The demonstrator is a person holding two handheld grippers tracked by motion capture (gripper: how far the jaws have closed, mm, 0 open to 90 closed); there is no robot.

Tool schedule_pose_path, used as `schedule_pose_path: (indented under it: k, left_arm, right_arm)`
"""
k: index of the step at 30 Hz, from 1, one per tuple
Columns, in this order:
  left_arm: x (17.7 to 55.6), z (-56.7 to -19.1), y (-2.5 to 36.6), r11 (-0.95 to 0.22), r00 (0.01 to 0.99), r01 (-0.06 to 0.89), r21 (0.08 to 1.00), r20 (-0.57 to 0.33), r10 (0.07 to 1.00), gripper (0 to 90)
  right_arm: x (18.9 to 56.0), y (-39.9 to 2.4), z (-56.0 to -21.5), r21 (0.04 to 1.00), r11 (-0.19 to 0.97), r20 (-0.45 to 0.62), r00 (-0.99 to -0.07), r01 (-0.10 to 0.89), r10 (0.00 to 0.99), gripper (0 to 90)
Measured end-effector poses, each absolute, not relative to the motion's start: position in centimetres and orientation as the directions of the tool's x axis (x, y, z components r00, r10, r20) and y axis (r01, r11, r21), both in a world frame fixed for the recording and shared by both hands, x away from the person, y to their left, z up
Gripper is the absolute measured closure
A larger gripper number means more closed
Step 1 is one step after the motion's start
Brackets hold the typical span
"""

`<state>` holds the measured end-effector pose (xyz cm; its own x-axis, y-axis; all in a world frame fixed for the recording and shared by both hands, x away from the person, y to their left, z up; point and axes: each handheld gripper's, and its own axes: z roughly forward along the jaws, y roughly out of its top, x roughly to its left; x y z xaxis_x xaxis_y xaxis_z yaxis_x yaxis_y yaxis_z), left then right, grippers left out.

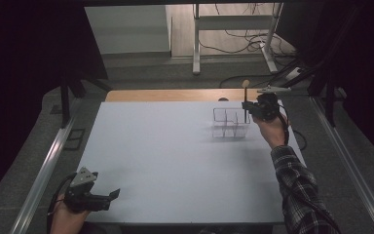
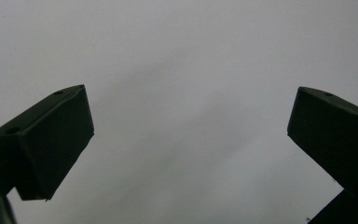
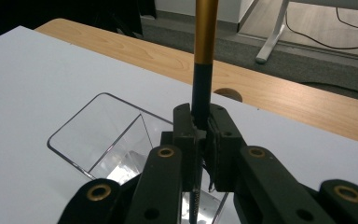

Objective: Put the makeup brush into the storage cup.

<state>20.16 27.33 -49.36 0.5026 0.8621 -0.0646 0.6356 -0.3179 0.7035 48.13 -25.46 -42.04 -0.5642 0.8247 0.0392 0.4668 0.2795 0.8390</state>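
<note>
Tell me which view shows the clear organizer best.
The high view: the whole clear organizer and its compartments sit on the white table, under the right tongs gripping a brush. The right gripper view shows one near corner, partly hidden by those tongs.

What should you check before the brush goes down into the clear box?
1. Grip: the right gripper has its jaws shut on the makeup brush handle. Ok.
2. Brush pose: it stands upright, its tip up, in the high view. Ok.
3. Target: the clear acrylic organizer sits on the white table, and the compartments I can see look empty. Ok.
4. Alignment: the lower end of the brush is above or inside the organizer's right side; which compartment, cannot tell.
5. Left gripper: jaws open, nothing between them, near the table's front edge, far from the organizer. Ok.
6. Whether the brush's lower end already touches the organizer's bottom: cannot tell.
</note>
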Motion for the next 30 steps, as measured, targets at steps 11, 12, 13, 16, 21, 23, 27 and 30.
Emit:
schedule_pose_path:
  k: [11, 12, 13, 16, 21, 23, 27, 30]
  left_arm:
    - [20.2, -49.4, 27.3, -0.319, 0.504, 0.636, 0.703, -0.065, 0.861, 0.7]
    - [20.2, -49.4, 27.3, -0.319, 0.504, 0.636, 0.703, -0.065, 0.861, 0.7]
    - [20.2, -49.4, 27.3, -0.319, 0.504, 0.636, 0.702, -0.066, 0.861, 0.7]
    - [20.2, -49.4, 27.3, -0.319, 0.504, 0.636, 0.702, -0.066, 0.861, 0.7]
    - [20.2, -49.4, 27.3, -0.321, 0.505, 0.637, 0.701, -0.065, 0.860, 0.7]
    - [20.2, -49.4, 27.3, -0.321, 0.506, 0.636, 0.701, -0.064, 0.860, 0.7]
    - [20.2, -49.4, 27.3, -0.323, 0.506, 0.636, 0.701, -0.063, 0.860, 0.7]
    - [20.2, -49.4, 27.2, -0.323, 0.507, 0.635, 0.701, -0.063, 0.860, 0.7]
  right_arm:
    - [47.9, -25.3, -43.4, 0.828, 0.291, 0.040, -0.568, 0.479, 0.822, 83.7]
    - [47.9, -25.2, -43.6, 0.827, 0.291, 0.041, -0.568, 0.482, 0.822, 83.7]
    - [47.9, -25.2, -43.7, 0.825, 0.293, 0.041, -0.568, 0.483, 0.822, 83.7]
    - [47.9, -25.2, -44.0, 0.822, 0.294, 0.044, -0.569, 0.487, 0.821, 83.6]
    - [47.7, -25.1, -44.4, 0.818, 0.302, 0.036, -0.567, 0.490, 0.823, 82.9]
    - [47.5, -25.1, -44.3, 0.825, 0.298, 0.036, -0.570, 0.481, 0.821, 75.9]
    - [47.3, -25.0, -43.6, 0.834, 0.293, 0.026, -0.565, 0.467, 0.825, 50.7]
    - [47.3, -25.0, -43.3, 0.839, 0.295, 0.026, -0.575, 0.457, 0.818, 33.0]
